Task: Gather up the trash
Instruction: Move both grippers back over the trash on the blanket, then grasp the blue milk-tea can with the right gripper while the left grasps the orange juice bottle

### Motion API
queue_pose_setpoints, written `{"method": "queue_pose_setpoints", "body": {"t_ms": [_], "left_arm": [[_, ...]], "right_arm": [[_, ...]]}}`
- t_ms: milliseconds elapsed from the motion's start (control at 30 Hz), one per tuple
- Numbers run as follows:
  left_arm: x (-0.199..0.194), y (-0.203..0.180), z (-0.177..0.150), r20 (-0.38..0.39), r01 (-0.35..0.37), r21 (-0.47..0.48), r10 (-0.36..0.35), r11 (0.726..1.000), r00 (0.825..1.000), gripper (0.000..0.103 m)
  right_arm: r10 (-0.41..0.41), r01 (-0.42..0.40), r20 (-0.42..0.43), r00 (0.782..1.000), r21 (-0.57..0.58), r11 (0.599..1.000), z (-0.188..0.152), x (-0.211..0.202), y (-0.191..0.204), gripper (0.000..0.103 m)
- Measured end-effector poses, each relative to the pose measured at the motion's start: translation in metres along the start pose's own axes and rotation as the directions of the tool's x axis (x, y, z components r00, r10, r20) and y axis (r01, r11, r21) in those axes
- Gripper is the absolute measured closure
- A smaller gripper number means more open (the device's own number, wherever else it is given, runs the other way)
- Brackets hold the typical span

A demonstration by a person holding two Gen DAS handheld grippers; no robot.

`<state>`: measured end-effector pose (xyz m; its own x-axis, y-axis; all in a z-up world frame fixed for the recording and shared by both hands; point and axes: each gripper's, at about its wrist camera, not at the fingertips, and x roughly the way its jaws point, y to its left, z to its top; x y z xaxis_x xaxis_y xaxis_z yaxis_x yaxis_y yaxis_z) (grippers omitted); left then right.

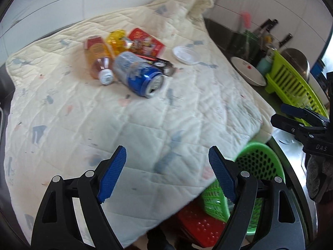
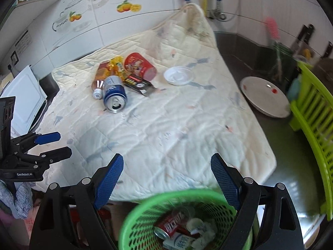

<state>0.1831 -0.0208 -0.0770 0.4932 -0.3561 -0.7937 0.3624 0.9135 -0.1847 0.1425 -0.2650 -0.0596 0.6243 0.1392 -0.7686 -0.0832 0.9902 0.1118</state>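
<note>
A pile of trash lies on a cream quilt point(image 1: 145, 114): a blue can point(image 1: 138, 74) point(image 2: 114, 94), an orange bottle point(image 1: 98, 59) point(image 2: 101, 79), a yellow wrapper point(image 1: 116, 39), a red cup point(image 1: 145, 42) point(image 2: 139, 65), a black packet point(image 1: 160, 63) point(image 2: 137, 83) and a white lid point(image 1: 185, 55) point(image 2: 179, 76). A green basket point(image 2: 177, 220) point(image 1: 258, 166) below the quilt's near edge holds a red can point(image 2: 170, 223) and crumpled paper. My left gripper point(image 1: 167, 173) is open and empty over the quilt. My right gripper point(image 2: 167, 177) is open and empty above the basket.
A white plate point(image 2: 264, 98) point(image 1: 247, 70) and a lime dish rack point(image 2: 312, 120) point(image 1: 291, 85) stand on the dark counter to the right. A red basket point(image 1: 201, 227) sits under the quilt's edge. A white board point(image 2: 22, 102) leans at the left. The tiled wall is behind.
</note>
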Motion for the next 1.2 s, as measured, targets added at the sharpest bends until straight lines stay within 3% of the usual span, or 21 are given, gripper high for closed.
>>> {"method": "queue_pose_setpoints", "body": {"t_ms": [567,900,1200], "left_arm": [[0.003,0.117,0.043,0.016,-0.106,-0.154,0.109,0.982,0.994,0.023],[0.016,0.162,0.07,0.005,-0.131,-0.206,0.135,0.97,0.991,0.023],[0.03,0.181,0.097,0.0,-0.128,-0.224,0.131,0.966,0.991,0.02]], "right_arm": [[0.132,-0.143,-0.081,0.988,-0.15,0.978,0.098,0.109,0.094,0.02],[0.141,-0.173,-0.169,0.976,-0.194,0.966,0.133,0.176,0.12,0.017],[0.113,-0.168,-0.241,0.964,-0.221,0.961,0.145,0.224,0.128,0.017]]}}
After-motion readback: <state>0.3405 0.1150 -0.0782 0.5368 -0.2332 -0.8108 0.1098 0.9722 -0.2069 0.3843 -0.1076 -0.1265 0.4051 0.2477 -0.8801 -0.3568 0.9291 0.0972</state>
